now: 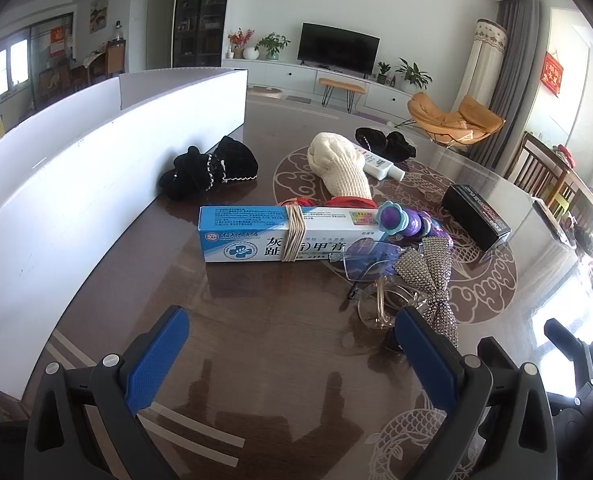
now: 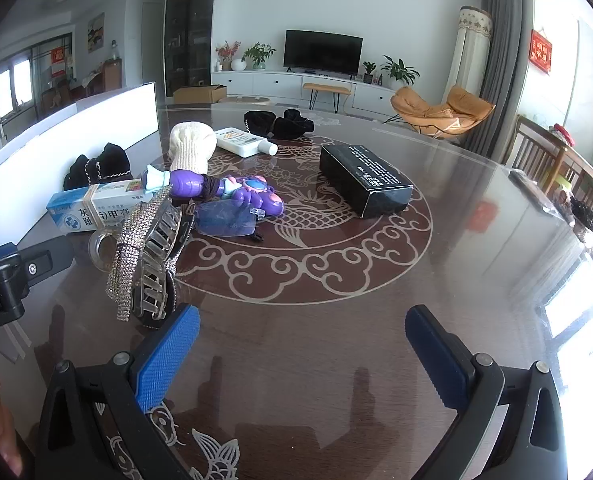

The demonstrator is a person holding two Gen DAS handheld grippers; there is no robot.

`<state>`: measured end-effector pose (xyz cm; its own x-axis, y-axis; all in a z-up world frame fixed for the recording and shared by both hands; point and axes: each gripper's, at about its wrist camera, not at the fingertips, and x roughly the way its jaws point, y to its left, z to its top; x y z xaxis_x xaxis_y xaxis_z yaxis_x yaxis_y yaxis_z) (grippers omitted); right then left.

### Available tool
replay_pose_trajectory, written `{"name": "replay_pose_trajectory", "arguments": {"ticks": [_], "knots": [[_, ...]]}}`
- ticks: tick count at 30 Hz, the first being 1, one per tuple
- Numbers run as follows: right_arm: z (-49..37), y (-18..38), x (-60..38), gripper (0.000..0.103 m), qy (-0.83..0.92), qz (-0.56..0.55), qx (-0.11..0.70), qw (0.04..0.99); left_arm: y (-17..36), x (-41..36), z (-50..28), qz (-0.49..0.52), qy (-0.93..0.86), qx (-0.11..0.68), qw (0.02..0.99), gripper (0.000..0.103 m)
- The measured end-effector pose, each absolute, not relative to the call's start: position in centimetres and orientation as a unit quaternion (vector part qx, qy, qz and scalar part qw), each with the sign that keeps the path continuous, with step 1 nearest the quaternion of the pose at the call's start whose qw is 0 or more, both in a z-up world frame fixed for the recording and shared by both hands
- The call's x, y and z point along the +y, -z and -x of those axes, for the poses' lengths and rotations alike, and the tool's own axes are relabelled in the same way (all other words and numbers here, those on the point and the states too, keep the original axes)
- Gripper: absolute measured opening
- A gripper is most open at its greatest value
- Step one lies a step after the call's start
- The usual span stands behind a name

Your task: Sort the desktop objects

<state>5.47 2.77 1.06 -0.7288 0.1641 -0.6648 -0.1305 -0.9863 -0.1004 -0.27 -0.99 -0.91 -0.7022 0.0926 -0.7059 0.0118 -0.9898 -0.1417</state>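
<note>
Both grippers, left (image 1: 292, 344) and right (image 2: 302, 344), hover with jaws spread wide and empty above the glossy table (image 2: 336, 320). Just ahead lie a rhinestone hair claw (image 2: 148, 256) and a blue ointment box (image 1: 272, 238).

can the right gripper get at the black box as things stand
Probably yes. The right gripper is open and empty, and only bare table lies between it and the black box, which stands apart from the other clutter.

Red item (image 1: 338, 201) behind medicine box (image 1: 280, 236)

Home living room: television (image 2: 323, 50), orange lounge chair (image 2: 442, 114) (probably).
</note>
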Motion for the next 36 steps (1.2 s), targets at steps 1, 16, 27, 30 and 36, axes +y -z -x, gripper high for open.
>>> {"name": "replay_pose_trajectory", "arguments": {"ticks": [1, 16, 27, 30, 36], "knots": [[-5.47, -1.05, 2.76, 0.103, -0.929, 0.360, -0.023, 0.079, 0.93, -1.02, 0.26, 0.385, -0.920, -0.068, 0.022, 0.103], [-5.46, -1.03, 2.77, 0.103, -0.929, 0.360, -0.024, 0.079, 1.06, -1.00, 0.32, 0.388, -0.919, -0.067, 0.024, 0.103], [-5.47, -1.04, 2.78, 0.103, -0.929, 0.360, -0.023, 0.079, 1.09, -1.00, 0.33, 0.389, -0.918, -0.067, 0.025, 0.103], [-5.46, -1.05, 2.79, 0.103, -0.929, 0.361, -0.024, 0.079, 1.20, -0.94, 0.30, 0.390, -0.918, -0.067, 0.025, 0.103], [-5.48, -1.01, 2.79, 0.103, -0.929, 0.361, -0.024, 0.080, 1.23, -0.94, 0.29, 0.390, -0.918, -0.068, 0.026, 0.103]]}}
